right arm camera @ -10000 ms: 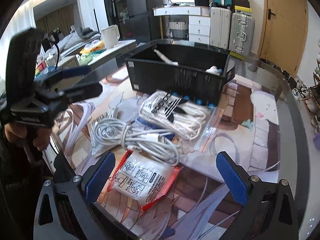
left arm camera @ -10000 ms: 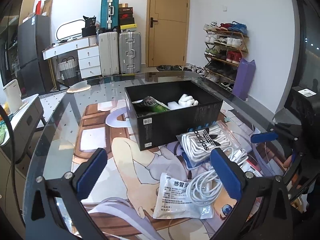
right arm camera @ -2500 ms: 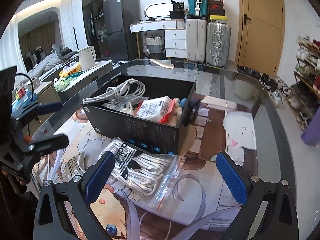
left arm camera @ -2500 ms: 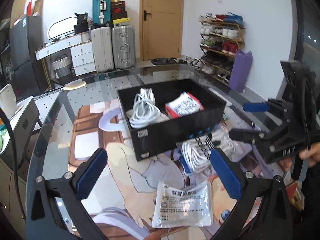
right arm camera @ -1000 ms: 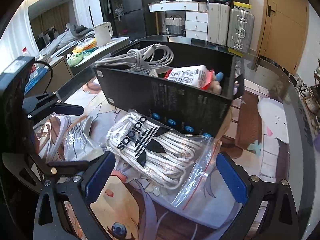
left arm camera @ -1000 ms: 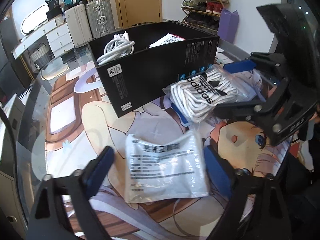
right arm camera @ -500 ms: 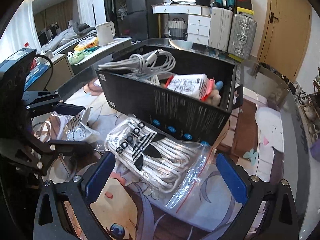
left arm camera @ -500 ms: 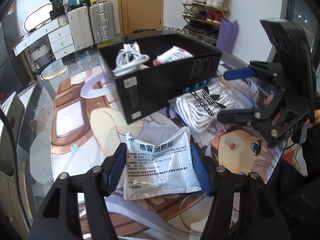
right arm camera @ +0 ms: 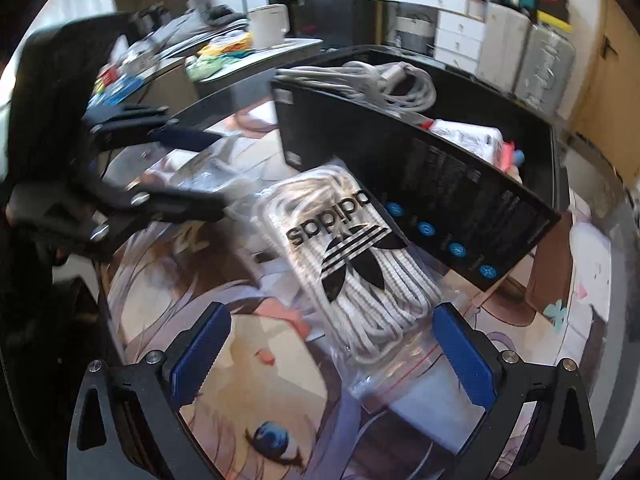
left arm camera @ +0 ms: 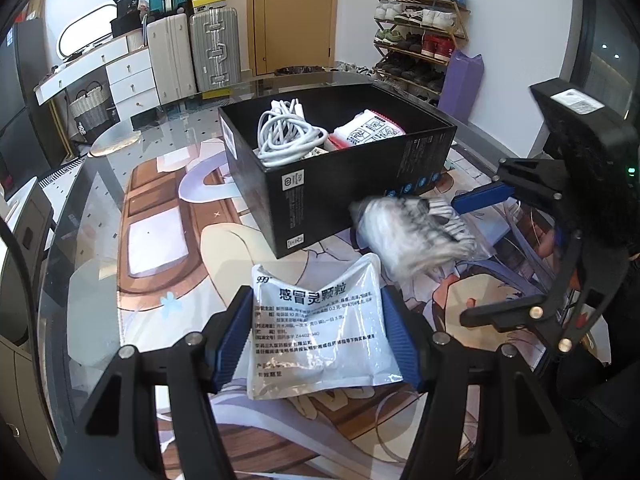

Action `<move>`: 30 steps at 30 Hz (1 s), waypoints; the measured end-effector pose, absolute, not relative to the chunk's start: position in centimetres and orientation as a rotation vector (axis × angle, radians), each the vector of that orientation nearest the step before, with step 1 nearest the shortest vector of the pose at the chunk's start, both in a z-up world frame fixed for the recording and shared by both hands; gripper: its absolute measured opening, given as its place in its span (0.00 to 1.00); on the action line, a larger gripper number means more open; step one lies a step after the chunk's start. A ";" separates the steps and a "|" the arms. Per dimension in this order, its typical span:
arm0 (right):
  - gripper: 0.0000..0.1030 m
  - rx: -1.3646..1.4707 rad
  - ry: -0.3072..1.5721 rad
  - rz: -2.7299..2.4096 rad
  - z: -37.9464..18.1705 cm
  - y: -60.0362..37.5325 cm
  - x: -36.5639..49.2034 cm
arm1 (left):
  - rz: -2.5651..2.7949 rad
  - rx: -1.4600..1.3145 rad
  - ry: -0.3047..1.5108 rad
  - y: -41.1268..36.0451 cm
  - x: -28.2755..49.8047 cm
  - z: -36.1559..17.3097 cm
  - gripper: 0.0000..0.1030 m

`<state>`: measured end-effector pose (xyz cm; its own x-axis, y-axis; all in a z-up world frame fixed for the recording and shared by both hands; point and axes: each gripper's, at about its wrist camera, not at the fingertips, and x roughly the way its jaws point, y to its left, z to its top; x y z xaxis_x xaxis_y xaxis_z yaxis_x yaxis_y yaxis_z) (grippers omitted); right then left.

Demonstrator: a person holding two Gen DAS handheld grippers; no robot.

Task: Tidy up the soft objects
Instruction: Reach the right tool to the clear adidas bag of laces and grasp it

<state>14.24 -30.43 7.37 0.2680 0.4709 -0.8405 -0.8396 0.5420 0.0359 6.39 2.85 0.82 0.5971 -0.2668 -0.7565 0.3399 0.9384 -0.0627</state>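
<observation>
My left gripper [left arm camera: 316,332] is shut on a silver sachet with Chinese print [left arm camera: 316,320] and holds it in front of the black box [left arm camera: 340,184]. The box holds a white cable coil [left arm camera: 284,136] and a red-edged white pack [left arm camera: 368,130]. My right gripper [right arm camera: 332,352] has its jaws on both sides of the clear zip bag of white laces with the Adidas logo [right arm camera: 352,256]. That bag shows blurred in the left wrist view [left arm camera: 412,232]. The left gripper also shows in the right wrist view [right arm camera: 188,172].
The glass table [left arm camera: 100,200] has an anime-print mat under it. Suitcases [left arm camera: 192,52], a white dresser [left arm camera: 108,68], a door and a shoe rack [left arm camera: 416,32] stand behind. A side counter with a kettle [right arm camera: 268,28] is to the left.
My left gripper has closed on the silver sachet and lifted it. My right gripper has narrowed around the lace bag, which is now moving and blurred.
</observation>
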 end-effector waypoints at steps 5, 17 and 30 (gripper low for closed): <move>0.99 -0.440 0.898 0.869 7.5 -30.0 15.2 | -0.351 0.096 0.863 2.8 6.4 0.7 0.61; 0.99 -0.520 0.920 0.984 7.1 -28.9 13.5 | -0.328 0.097 0.865 2.4 6.7 0.5 0.61; 0.99 -0.533 0.866 0.905 6.6 -27.7 14.4 | -0.332 0.106 0.873 2.0 6.9 0.0 0.61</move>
<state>14.44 -27.72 6.61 0.3295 0.4531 -0.8283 -0.8478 0.5281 -0.0483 6.93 2.01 -0.01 0.5951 -0.2420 -0.7664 0.3276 0.9438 -0.0437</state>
